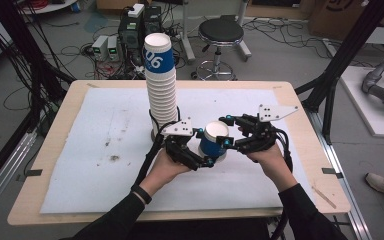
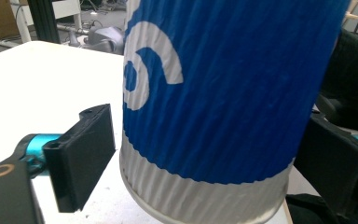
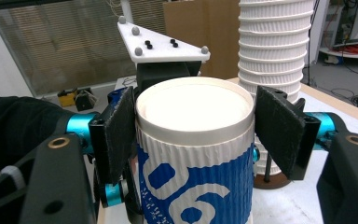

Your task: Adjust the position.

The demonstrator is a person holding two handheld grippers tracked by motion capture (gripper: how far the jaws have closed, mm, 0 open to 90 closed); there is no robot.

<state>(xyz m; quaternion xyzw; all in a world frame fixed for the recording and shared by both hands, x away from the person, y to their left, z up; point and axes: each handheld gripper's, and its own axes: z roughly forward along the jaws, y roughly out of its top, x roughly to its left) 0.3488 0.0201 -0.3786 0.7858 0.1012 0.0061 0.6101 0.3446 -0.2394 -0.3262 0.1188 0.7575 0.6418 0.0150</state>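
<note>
Cups fill the middle of the high view: a single blue-and-white cup [image 1: 214, 141] stands upside down on the table [image 1: 105, 150], just in front of a tall stack of cups [image 1: 160, 85]. The left tongs [image 1: 200, 150] and the right tongs [image 1: 228, 136] flank it from either side, each in a hand.

Seen along the left tongs [image 2: 205, 158], the cup [image 2: 214, 93] sits between the two jaws. A sliver of white shows between the left jaw and the cup wall, so the pads are not pressing.

Seen along the right tongs [image 3: 196, 135], both pads squeeze the cup [image 3: 196, 163] just below its white upturned base. The stack [image 3: 272, 56] rises close behind on the right.
</note>
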